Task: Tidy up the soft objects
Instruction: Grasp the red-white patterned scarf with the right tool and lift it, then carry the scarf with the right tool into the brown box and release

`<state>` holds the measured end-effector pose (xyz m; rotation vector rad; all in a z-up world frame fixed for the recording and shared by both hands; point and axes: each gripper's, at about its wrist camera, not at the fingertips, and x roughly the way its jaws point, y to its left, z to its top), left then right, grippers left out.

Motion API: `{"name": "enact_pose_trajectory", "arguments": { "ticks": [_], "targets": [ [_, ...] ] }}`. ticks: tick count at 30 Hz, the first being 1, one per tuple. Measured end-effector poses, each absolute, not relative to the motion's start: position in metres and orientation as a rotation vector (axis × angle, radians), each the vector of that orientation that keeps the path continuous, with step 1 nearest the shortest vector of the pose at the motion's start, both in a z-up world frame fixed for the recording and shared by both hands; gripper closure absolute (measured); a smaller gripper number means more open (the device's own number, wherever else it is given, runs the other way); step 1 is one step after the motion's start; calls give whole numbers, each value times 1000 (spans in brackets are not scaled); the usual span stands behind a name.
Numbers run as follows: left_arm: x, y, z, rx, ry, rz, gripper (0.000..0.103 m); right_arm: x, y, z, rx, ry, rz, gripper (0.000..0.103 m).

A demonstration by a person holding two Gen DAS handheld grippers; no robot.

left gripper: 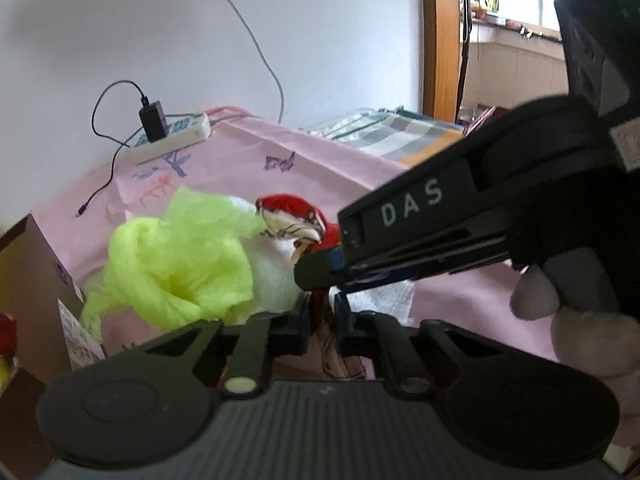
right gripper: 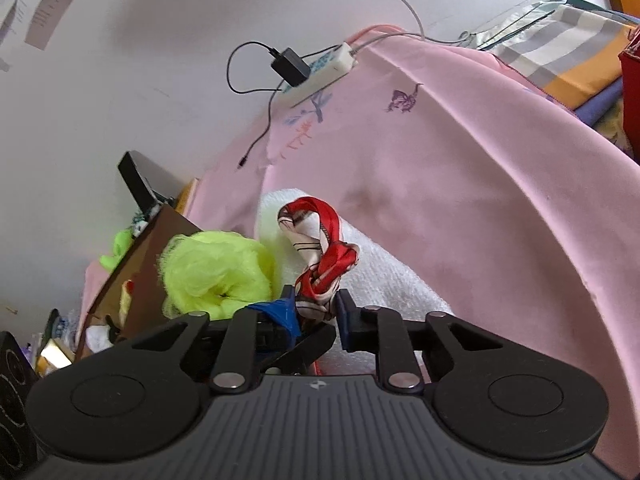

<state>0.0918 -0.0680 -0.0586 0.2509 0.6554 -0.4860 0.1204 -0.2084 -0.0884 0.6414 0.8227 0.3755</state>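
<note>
A red-and-white patterned scarf (left gripper: 292, 216) lies bunched on a white towel (left gripper: 276, 268) on the pink bedsheet (left gripper: 248, 160). Beside it on the left sits a crumpled neon yellow-green cloth (left gripper: 176, 264). My left gripper (left gripper: 322, 312) is shut on a hanging strand of the scarf. My right gripper (left gripper: 320, 270) comes in from the right and pinches the scarf just above. In the right wrist view the scarf (right gripper: 324, 240) rises in a loop from my right gripper (right gripper: 316, 304), which is shut on it. The yellow-green cloth (right gripper: 216, 268) lies to the left and the towel (right gripper: 380, 276) beneath.
A brown cardboard box (left gripper: 28, 280) stands at the bed's left edge, holding bits of cloth. A white power strip (left gripper: 172, 140) with a black charger lies by the wall. Folded checked bedding (left gripper: 404, 136) sits at the back right. A gloved hand (left gripper: 536, 292) holds the right gripper.
</note>
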Motion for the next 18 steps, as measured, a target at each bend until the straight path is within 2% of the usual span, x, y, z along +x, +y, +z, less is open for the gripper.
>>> {"name": "enact_pose_trajectory", "arguments": {
  "ticks": [9, 18],
  "targets": [
    [63, -58, -21, 222, 552, -474, 98, 96, -206, -51, 628, 717, 460, 103],
    [29, -16, 35, 215, 403, -414, 98, 89, -172, 8, 567, 616, 610, 103]
  ]
}}
